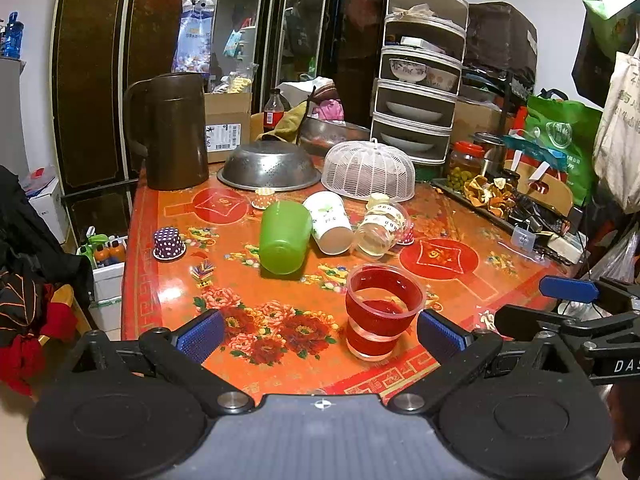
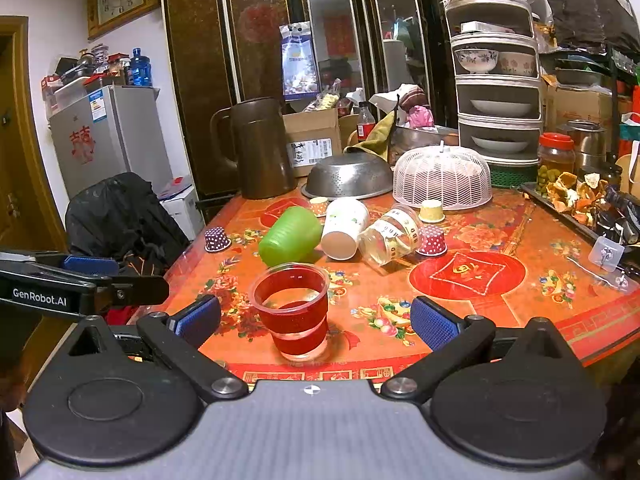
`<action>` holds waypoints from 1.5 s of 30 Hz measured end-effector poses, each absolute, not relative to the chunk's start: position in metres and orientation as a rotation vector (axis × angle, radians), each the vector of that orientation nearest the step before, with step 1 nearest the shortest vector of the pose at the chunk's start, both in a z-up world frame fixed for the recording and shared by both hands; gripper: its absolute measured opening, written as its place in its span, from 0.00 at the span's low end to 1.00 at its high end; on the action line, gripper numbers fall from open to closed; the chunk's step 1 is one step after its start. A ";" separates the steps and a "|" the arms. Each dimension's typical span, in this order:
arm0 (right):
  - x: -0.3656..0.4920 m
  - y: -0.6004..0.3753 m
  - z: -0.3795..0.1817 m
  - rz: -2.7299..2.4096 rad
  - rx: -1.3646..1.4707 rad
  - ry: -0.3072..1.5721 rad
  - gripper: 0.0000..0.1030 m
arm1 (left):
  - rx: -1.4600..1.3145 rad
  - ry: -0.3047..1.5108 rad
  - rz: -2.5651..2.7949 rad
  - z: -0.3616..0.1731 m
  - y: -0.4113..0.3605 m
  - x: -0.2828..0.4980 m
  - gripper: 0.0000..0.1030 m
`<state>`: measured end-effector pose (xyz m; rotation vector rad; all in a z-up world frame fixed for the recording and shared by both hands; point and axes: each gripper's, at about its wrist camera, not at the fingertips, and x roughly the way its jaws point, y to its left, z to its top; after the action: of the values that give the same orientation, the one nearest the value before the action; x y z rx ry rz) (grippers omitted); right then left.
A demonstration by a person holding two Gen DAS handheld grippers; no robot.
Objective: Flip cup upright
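- The clear plastic cup with red bands [image 1: 383, 312] stands upright, mouth up, near the front edge of the orange floral table [image 1: 280, 300].
- The left gripper [image 1: 320, 334] hangs just behind it, jaws spread wide, gripping nothing.
- The right gripper [image 2: 316, 320] likewise has its jaws spread, empty.
- A green plastic cup [image 2: 289, 236], a white paper cup [image 2: 344, 224] and a clear taped cup [image 2: 390, 236] lie on their sides farther back.

Four cups sit mid-table: one upright red-banded clear cup [image 2: 294, 316] at 6 o'clock, and three lying on their sides at 12 o'clock, a green cup [image 2: 290, 236], a white paper cup [image 2: 344, 228] and a clear taped cup [image 2: 394, 236]. Four small paper cupcake liners [image 2: 217, 239] ring them. One pitcher [image 2: 258, 148], one colander [image 2: 350, 178], one mesh food cover [image 2: 442, 178].
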<state>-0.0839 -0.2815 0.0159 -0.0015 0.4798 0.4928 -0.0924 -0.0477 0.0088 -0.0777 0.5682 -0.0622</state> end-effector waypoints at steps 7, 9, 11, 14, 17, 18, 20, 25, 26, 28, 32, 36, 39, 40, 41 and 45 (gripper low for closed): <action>-0.082 -0.281 0.014 0.492 -0.003 0.490 0.99 | -0.078 0.572 -0.081 0.008 -0.050 -0.093 1.00; -0.082 -0.282 0.014 0.490 -0.002 0.492 0.99 | -0.077 0.575 -0.086 0.008 -0.050 -0.093 1.00; -0.083 -0.282 0.014 0.490 0.000 0.491 0.99 | -0.078 0.576 -0.085 0.008 -0.050 -0.093 1.00; -0.084 -0.283 0.015 0.491 0.002 0.488 0.99 | -0.084 0.578 -0.088 0.007 -0.050 -0.093 1.00; -0.084 -0.283 0.015 0.491 0.002 0.489 0.99 | -0.085 0.577 -0.095 0.007 -0.050 -0.093 1.00; -0.084 -0.284 0.015 0.491 0.003 0.489 0.99 | -0.083 0.578 -0.096 0.007 -0.050 -0.093 1.00; -0.084 -0.284 0.015 0.493 0.004 0.489 0.99 | -0.079 0.580 -0.097 0.007 -0.050 -0.093 1.00; -0.084 -0.285 0.016 0.491 0.011 0.491 0.99 | -0.079 0.585 -0.095 0.006 -0.051 -0.092 1.00; -0.084 -0.285 0.017 0.491 0.012 0.490 0.99 | -0.078 0.584 -0.095 0.006 -0.051 -0.092 1.00; -0.083 -0.286 0.017 0.490 0.014 0.491 0.99 | -0.077 0.583 -0.095 0.006 -0.052 -0.092 1.00; -0.084 -0.285 0.017 0.488 0.013 0.490 0.99 | -0.076 0.586 -0.095 0.006 -0.052 -0.092 1.00; -0.083 -0.285 0.017 0.490 0.015 0.492 0.99 | -0.073 0.586 -0.092 0.006 -0.052 -0.091 1.00; -0.083 -0.284 0.017 0.492 0.015 0.493 0.99 | -0.073 0.586 -0.092 0.006 -0.052 -0.092 1.00; -0.083 -0.284 0.017 0.491 0.016 0.493 0.99 | -0.072 0.586 -0.092 0.006 -0.052 -0.092 1.00; -0.083 -0.284 0.017 0.491 0.016 0.492 0.99 | -0.072 0.586 -0.093 0.006 -0.052 -0.091 1.00; -0.083 -0.285 0.017 0.493 0.021 0.491 0.99 | -0.074 0.590 -0.091 0.006 -0.050 -0.091 1.00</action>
<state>-0.0827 -0.2846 0.0171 0.0211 0.4908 0.4931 -0.0906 -0.0505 0.0055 -0.0737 0.5895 -0.0913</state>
